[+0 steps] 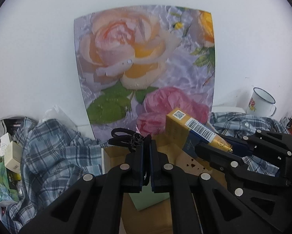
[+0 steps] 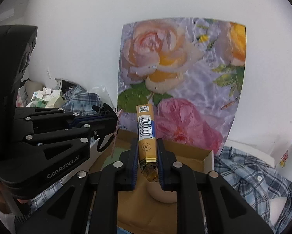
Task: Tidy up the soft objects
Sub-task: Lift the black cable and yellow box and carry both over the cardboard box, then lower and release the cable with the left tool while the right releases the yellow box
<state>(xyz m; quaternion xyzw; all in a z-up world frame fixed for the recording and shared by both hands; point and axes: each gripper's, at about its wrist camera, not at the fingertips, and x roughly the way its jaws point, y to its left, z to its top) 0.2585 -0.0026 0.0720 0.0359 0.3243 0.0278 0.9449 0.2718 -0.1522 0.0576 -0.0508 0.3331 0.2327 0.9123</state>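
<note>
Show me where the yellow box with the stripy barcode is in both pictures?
Left wrist view: the yellow box is right of middle, tilted, held by the right gripper coming in from the right.
Right wrist view: the yellow box is in the middle, standing up between that gripper's fingers.
Shared landmark: the flower picture on the wall is behind the box in both views.

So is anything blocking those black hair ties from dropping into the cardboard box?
Nothing visible does. The left gripper holds the black hair ties directly above the open cardboard box. The right gripper, beside it, grips a yellow carton but isn't underneath the ties.
</note>
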